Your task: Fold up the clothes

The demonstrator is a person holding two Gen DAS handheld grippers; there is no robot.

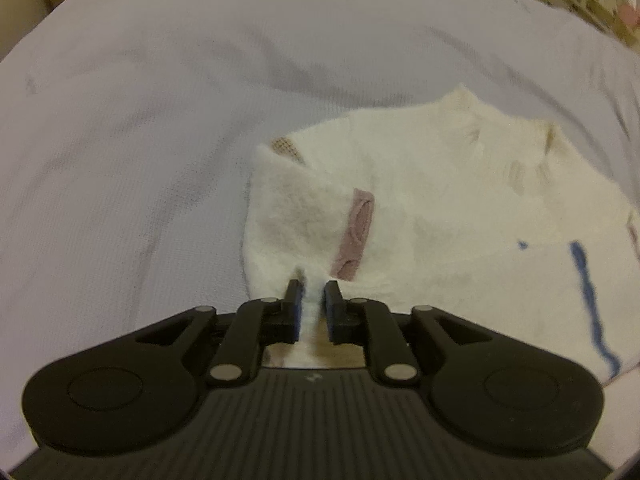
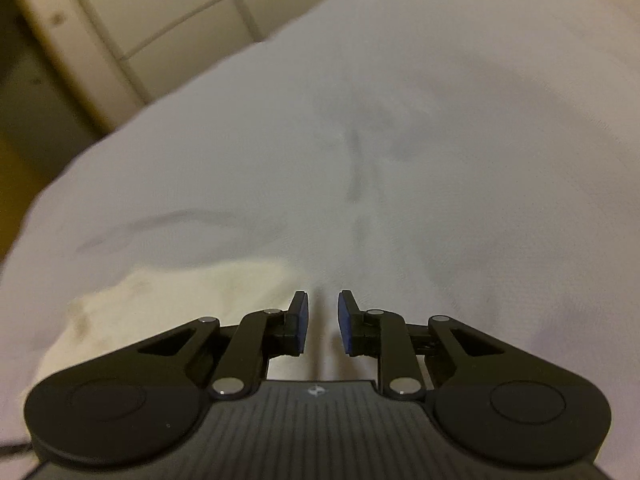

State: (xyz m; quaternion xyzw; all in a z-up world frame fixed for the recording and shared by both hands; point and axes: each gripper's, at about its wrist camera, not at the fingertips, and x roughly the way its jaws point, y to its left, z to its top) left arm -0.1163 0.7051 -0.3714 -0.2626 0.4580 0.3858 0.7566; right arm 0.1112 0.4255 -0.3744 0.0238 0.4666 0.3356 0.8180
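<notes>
A white fleece garment (image 1: 440,208) is lying on the bed (image 1: 160,140), one sleeve (image 1: 304,220) already turned in across the body; further folds are judged to be outstanding. A pinch of fleece is being gripped by the left gripper (image 1: 311,292). The right gripper (image 2: 323,300) is being held narrowly parted over the sheet (image 2: 400,160); whether cloth is being pinched cannot be told. Pale wall panels (image 2: 160,12) are showing beyond the bed.
</notes>
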